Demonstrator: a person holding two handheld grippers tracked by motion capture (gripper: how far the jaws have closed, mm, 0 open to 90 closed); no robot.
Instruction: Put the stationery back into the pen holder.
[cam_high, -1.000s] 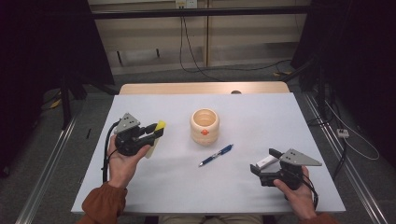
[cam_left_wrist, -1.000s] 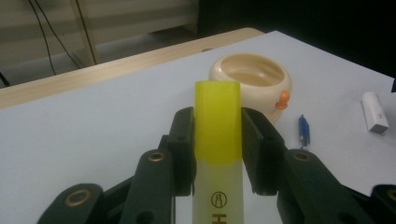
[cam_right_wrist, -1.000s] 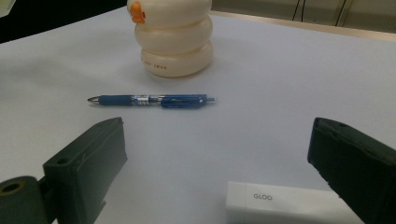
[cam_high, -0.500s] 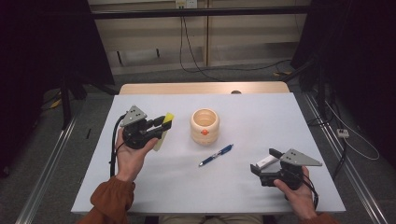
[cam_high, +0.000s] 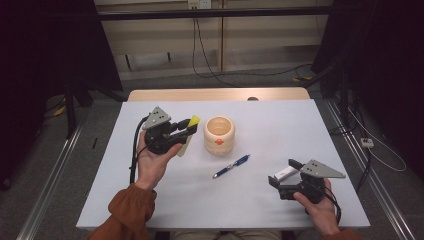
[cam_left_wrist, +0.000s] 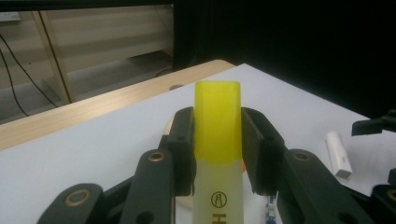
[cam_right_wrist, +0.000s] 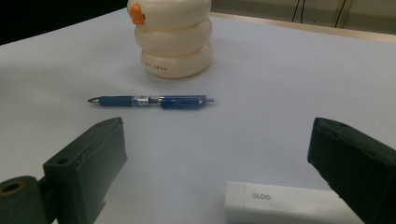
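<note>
The left gripper (cam_high: 186, 129), left of centre in the high view, had its jaws clamped on a yellow highlighter (cam_left_wrist: 217, 140), cap end sticking out past the tips. It was held off the table right beside the cream pen holder (cam_high: 219, 135), which sat near the middle of the frame. My guess is the marker was headed into that cup, since the open mouth faced up and the cap pointed that way.

Down in the lower right of the high view, the right gripper (cam_high: 281, 176) sat low over the table with its jaws spread wide, nothing pinched. A white glue stick (cam_right_wrist: 285, 203) lay between them, so it looked lined up to be grabbed next, though the pads weren't touching it. A blue pen (cam_high: 231, 166) lay flat between the cup and that gripper, just waiting its turn I'd say.

The white tabletop (cam_high: 280, 120) was plain and uncluttered, with a strip of bare wood along the far edge. Behind it, at the top of the frame, ran pale wall panels with black cables hanging, and dark curtains on both sides.
</note>
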